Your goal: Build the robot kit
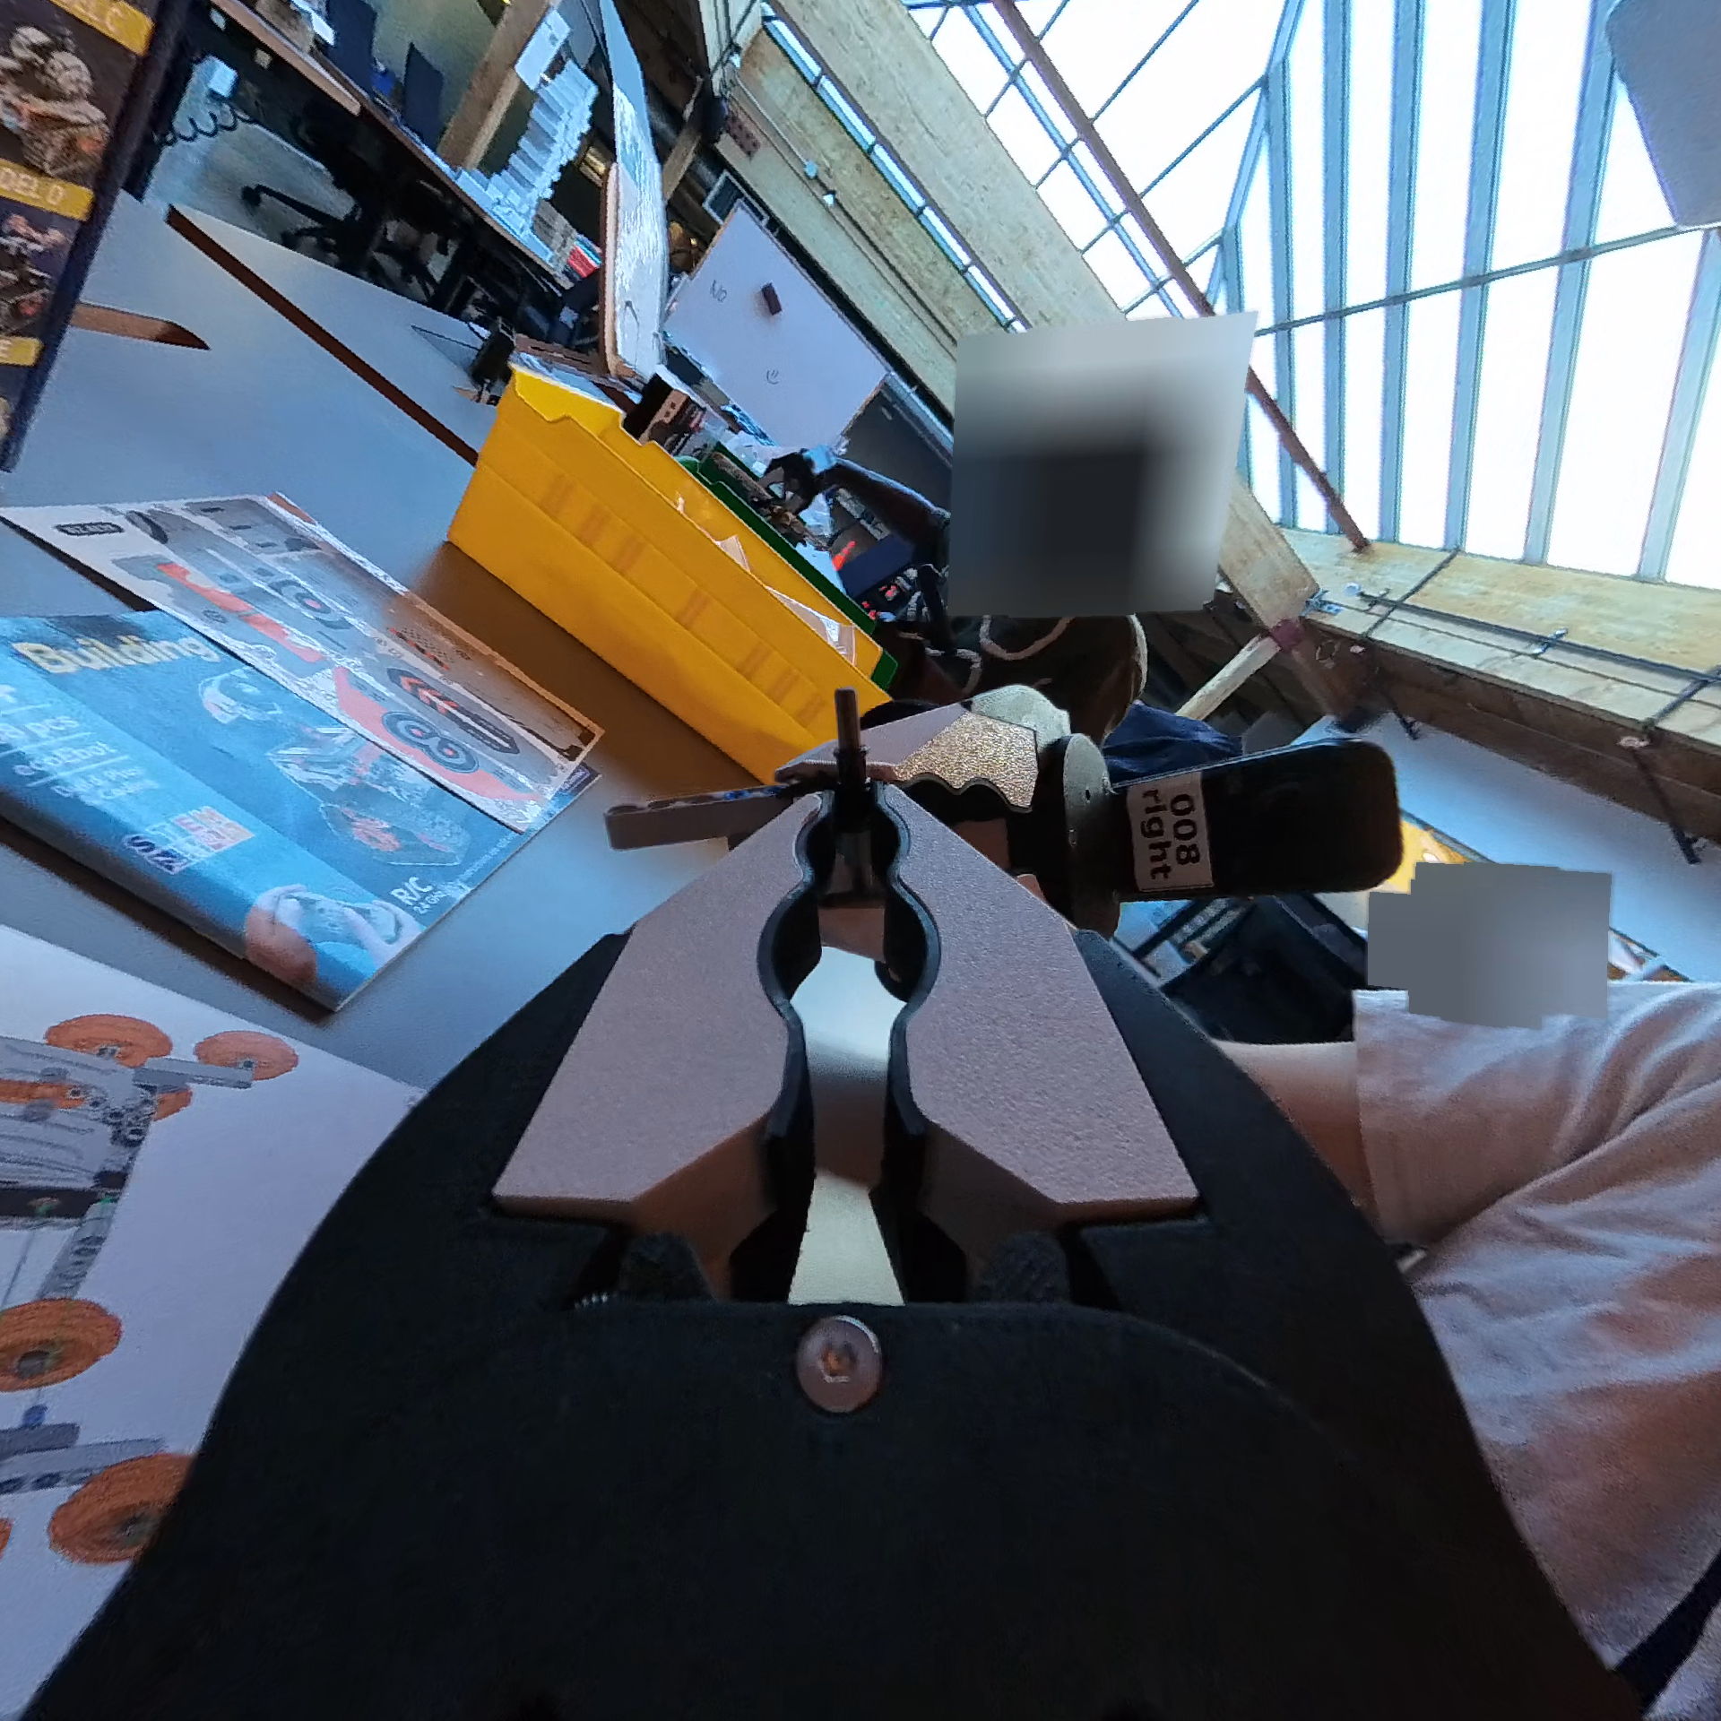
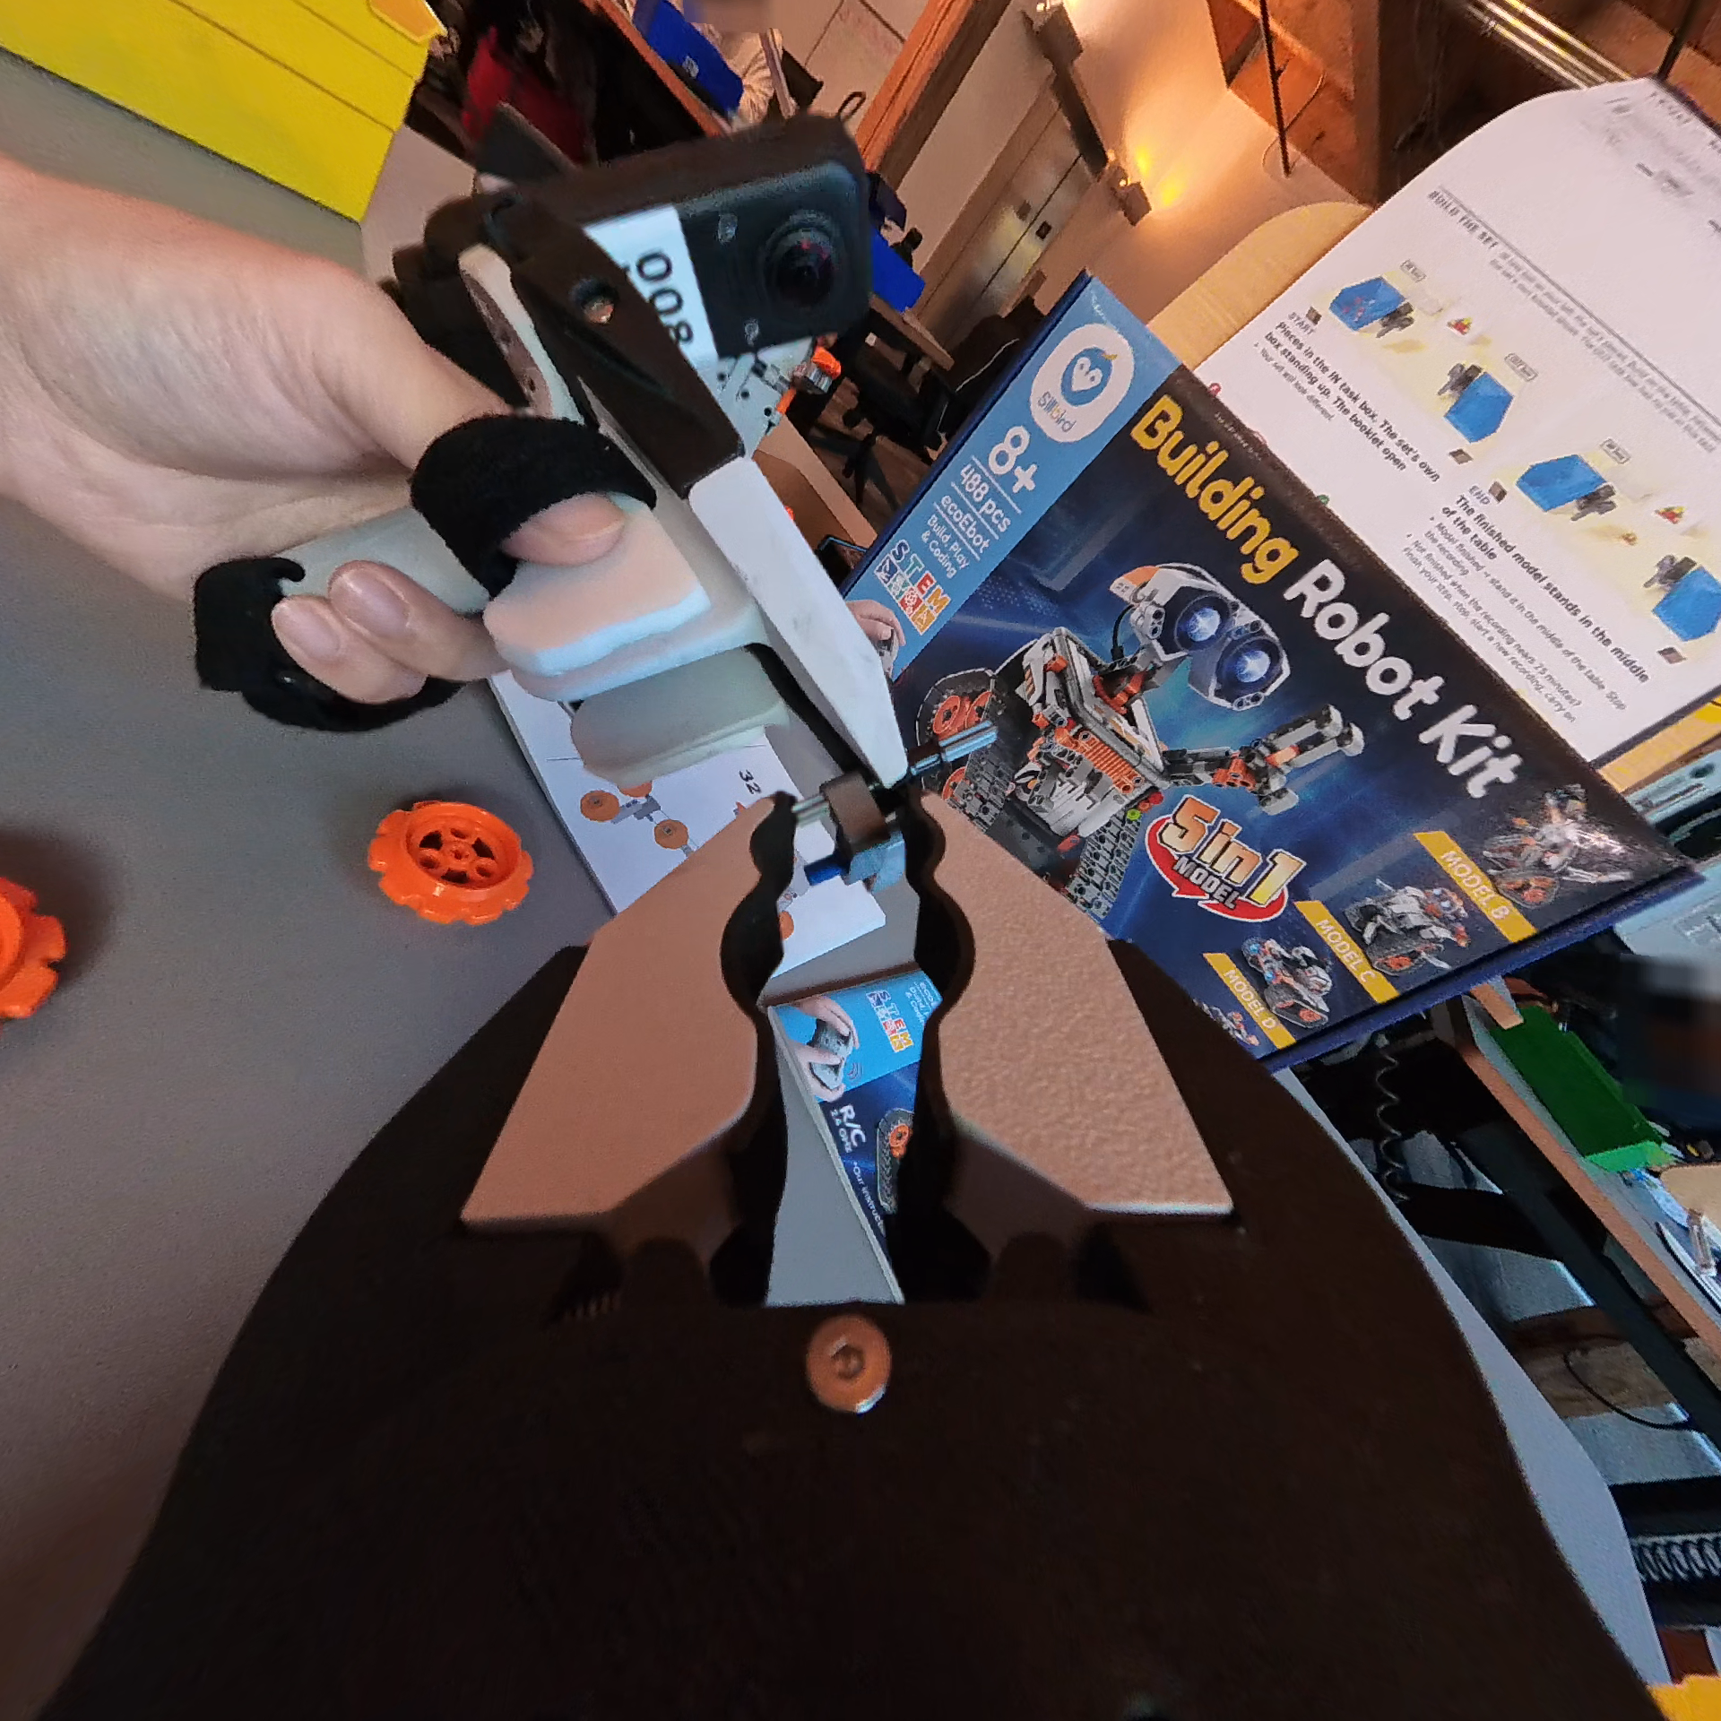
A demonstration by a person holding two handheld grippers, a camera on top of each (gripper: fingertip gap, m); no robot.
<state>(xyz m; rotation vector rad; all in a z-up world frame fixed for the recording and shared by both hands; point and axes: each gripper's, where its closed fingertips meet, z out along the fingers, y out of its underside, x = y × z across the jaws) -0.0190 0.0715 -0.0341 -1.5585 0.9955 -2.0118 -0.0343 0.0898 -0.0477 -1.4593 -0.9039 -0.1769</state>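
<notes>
Your left tongs (image 1: 846, 819) are clamped on a black axle (image 1: 847, 745); your right tongs (image 2: 852, 829) grip a grey piece (image 2: 861, 819) at its 6 o'clock. Keep both aligned (wheels (image 2: 452, 861) lie on the worktop (image 2: 233, 1071)).

1. Orange gear (image 2: 26, 948): cut by the left edge of the right wrist view, left of the whole orange wheel (image 2: 451, 861) on the worktop (image 2: 233, 1071).
2. Small grey part (image 2: 861, 824) at the right gripper (image 2: 852, 819) tips: shape too small to tell; its far end is hidden behind the left gripper (image 2: 899, 768).
3. Yellow bin (image 2: 223, 84): cropped at the top edge.
4. Instruction sheet (image 1: 102, 1211): cut off at the left edge of the left wrist view.
</notes>
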